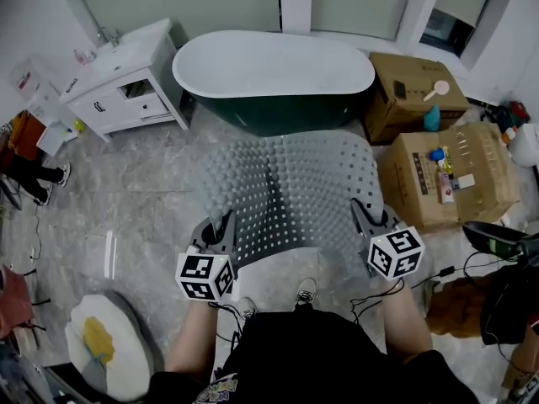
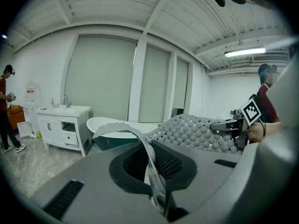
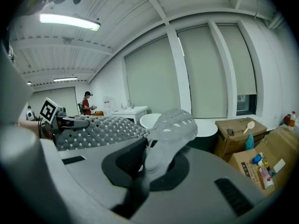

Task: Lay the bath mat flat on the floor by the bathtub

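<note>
A grey studded bath mat (image 1: 286, 192) with small holes hangs spread in the air between my two grippers, in front of the white and dark green bathtub (image 1: 274, 78). My left gripper (image 1: 221, 232) is shut on the mat's near left corner. My right gripper (image 1: 364, 220) is shut on the near right corner. In the left gripper view the mat's edge (image 2: 148, 149) curls up out of the jaws, and the mat (image 2: 196, 132) stretches across to the right gripper (image 2: 229, 125). In the right gripper view the pinched corner (image 3: 170, 127) bulges above the jaws.
A white vanity cabinet (image 1: 126, 87) stands left of the tub. Cardboard boxes (image 1: 446, 171) with small items sit to the right. A round white cushion (image 1: 105, 343) lies on the marble floor at lower left. Cables and bags lie at the right. A person (image 2: 7, 108) stands far left.
</note>
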The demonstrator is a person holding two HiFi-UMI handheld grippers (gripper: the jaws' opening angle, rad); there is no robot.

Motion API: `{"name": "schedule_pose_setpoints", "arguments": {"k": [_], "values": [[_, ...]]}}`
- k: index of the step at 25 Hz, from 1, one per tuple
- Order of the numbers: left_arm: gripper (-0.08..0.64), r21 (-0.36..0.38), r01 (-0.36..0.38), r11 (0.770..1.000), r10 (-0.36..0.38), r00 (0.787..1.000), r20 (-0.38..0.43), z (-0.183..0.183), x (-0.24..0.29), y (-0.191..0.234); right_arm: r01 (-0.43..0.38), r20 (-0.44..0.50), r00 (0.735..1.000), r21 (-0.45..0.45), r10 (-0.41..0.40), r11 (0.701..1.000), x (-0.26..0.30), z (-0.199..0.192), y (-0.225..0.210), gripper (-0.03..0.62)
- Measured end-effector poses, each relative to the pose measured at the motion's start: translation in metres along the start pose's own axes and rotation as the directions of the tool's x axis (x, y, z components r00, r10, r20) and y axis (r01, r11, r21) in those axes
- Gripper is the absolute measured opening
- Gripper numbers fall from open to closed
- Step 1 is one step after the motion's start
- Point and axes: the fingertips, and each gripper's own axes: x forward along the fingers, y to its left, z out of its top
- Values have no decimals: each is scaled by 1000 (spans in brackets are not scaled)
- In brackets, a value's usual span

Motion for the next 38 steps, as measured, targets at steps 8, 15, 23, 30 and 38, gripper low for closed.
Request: {"name": "schedule_pose_setpoints", "arguments": {"k": [8,15,23,30,38], "values": [[29,13,-34,999,34,999,2,11,10,-27,-44,8,999,3,44,999,-4,6,-27,29],[29,36,-35,999,35,999,10,24,16,-43,-56,29,998,12,56,998,-9,14,-40,29],[29,28,-33,999,33,999,26,34,30,-38,-53,39,998,-9,53,999,-3,26,-47,29],[29,25,7,1000,-7,1000,23,45,69,-16,-12,31,999,-22,13,1000,25,41,-60,29],[29,13,70,997,-70,997,28,68,143,33,65,29,997,-18,-65,998,87,61,-82,29]]}}
